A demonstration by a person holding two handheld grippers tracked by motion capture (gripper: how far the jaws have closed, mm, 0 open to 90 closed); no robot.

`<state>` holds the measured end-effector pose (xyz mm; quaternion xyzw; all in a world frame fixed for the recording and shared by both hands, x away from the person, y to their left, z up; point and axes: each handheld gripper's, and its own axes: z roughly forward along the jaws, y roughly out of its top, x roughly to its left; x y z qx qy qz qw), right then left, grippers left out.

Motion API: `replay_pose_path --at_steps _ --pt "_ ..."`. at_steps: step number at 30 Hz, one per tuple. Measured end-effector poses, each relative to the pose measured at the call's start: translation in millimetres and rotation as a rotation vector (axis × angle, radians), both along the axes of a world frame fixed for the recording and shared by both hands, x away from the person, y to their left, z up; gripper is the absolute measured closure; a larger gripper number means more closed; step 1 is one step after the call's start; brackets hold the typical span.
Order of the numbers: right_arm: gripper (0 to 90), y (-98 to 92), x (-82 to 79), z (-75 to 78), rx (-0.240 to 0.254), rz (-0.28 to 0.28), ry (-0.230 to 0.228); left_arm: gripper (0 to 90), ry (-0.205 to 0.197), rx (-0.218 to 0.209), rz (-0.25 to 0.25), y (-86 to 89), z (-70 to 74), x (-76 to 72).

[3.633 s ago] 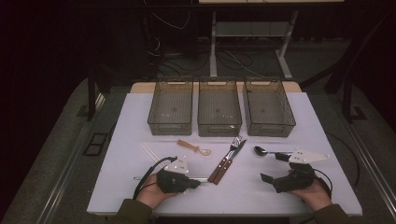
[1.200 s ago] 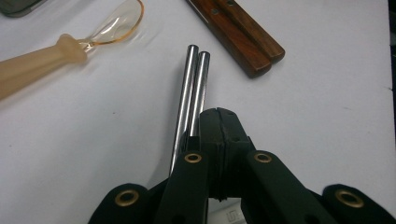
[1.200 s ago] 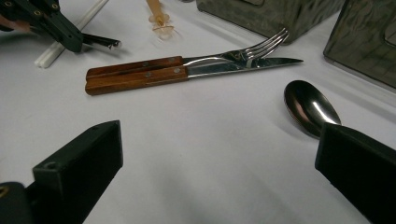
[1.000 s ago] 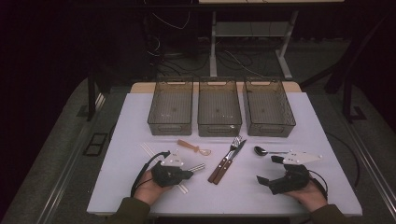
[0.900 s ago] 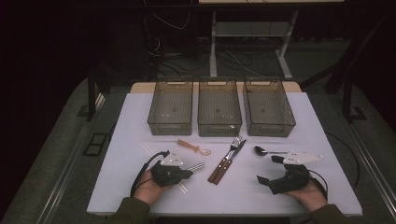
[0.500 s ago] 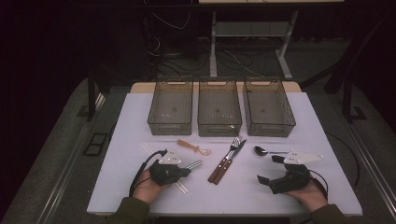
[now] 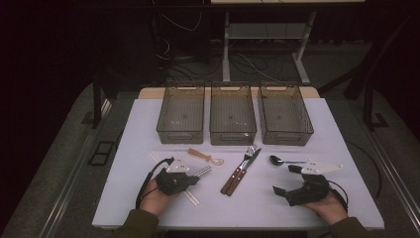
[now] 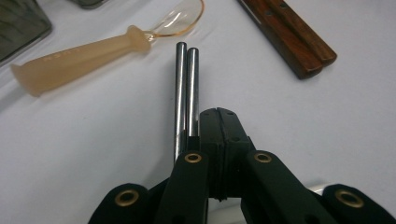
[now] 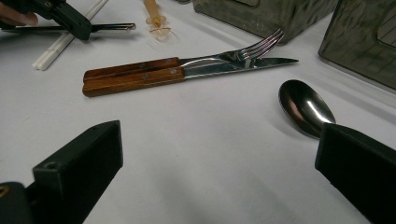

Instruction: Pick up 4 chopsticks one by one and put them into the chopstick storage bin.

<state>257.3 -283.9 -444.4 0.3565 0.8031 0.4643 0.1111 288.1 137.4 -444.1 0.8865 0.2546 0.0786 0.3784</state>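
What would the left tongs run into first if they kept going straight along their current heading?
The left tongs, shut beside the metal chopsticks, point toward the clear bowl of the translucent orange spoon. That bowl looks like the first thing ahead, though the line may pass just right of it; depth is unclear.

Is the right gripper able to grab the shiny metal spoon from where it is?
Probably yes. The right gripper has its jaws wide open, and the shiny metal spoon lies just ahead by its right jaw on bare white table, with nothing between them.

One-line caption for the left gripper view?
Left gripper shut beside two metal chopsticks, near a translucent orange spoon and wooden handles.
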Motion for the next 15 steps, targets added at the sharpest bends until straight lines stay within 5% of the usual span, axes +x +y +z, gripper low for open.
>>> replay_pose_path --at_steps 15 --pt "1.1 0.2 0.0 -0.1 0.000 -0.001 0.000 89.5 -0.007 0.002 0.069 7.4 0.3 5.2"
